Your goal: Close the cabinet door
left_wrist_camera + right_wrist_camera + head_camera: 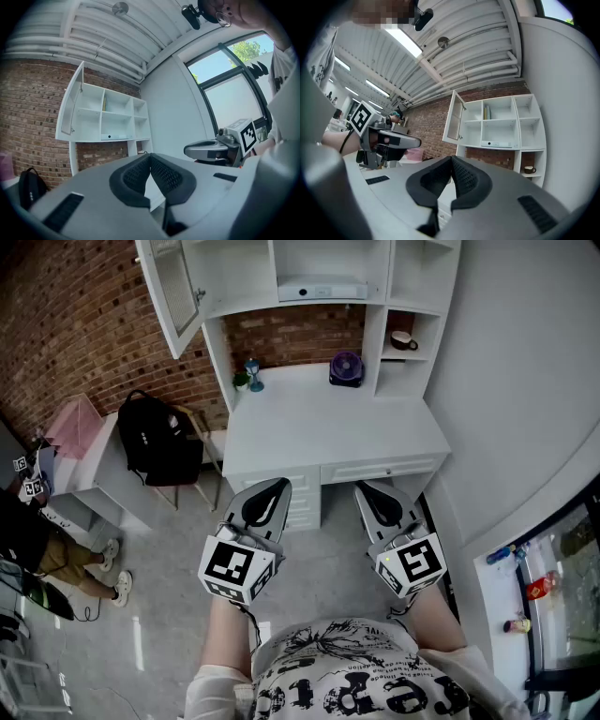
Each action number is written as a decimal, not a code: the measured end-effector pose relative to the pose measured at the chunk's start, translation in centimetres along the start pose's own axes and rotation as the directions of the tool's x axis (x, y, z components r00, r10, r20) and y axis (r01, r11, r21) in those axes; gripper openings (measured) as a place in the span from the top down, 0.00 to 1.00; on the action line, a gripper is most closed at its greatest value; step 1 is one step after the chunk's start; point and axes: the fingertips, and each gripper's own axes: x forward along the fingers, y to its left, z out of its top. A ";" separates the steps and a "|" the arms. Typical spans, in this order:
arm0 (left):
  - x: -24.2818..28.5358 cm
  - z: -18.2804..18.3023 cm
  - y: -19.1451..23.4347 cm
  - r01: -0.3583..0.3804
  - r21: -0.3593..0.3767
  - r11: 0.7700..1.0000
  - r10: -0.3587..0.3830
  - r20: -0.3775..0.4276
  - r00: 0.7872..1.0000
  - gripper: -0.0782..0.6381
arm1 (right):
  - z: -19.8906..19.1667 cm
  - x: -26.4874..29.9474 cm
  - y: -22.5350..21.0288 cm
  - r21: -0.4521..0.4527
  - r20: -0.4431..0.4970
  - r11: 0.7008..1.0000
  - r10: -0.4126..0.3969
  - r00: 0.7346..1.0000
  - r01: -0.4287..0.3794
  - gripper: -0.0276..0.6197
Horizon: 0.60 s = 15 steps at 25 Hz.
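Two hand-held grippers hang level in front of the person, well short of the furniture: the left gripper (278,484) and the right gripper (362,487), each carrying one cube with black-and-white square markers. In each gripper's own view the two black ribbed pads are pressed together at the tips with nothing between them. Ahead stands one white desk (328,432) topped by a white open-shelf cabinet (415,277). Its single white-framed, glass-panelled cabinet door (169,292) is at the upper left of the shelves, swung wide open and jutting out in front of the red brick wall (66,324), well apart from both grippers. On the desk top are one round purple fan (345,368), one small blue hourglass-shaped object (254,376) and one small green plant (241,381) just beside it, too small to make out further. One dark mug (403,339) sits in a right-hand shelf, and one flat white device (323,289) lies on the middle shelf. One black backpack (157,439) rests on a chair left of the desk. The drawer fronts under the desk top are partly covered by the grippers. A seated person's legs (84,563) are cut off at the left edge.
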 end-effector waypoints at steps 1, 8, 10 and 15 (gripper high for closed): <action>0.1 0.0 0.1 0.002 0.000 1.000 -0.002 0.001 1.000 0.87 | 0.0 0.1 0.0 -0.006 -0.001 1.000 0.003 1.000 -0.003 0.94; 0.4 -0.2 0.1 0.011 -0.007 1.000 -0.011 0.004 1.000 0.87 | -0.3 0.5 -0.3 -0.014 -0.004 1.000 0.006 1.000 -0.006 0.94; 0.4 -0.1 0.2 0.012 -0.008 1.000 -0.012 0.006 1.000 0.87 | -0.3 0.7 -0.3 -0.007 -0.004 1.000 0.003 1.000 -0.003 0.94; 0.0 0.7 0.3 0.036 -0.013 0.999 -0.035 0.057 0.998 0.66 | 0.1 1.4 0.2 0.022 0.017 1.000 -0.001 1.000 0.000 0.94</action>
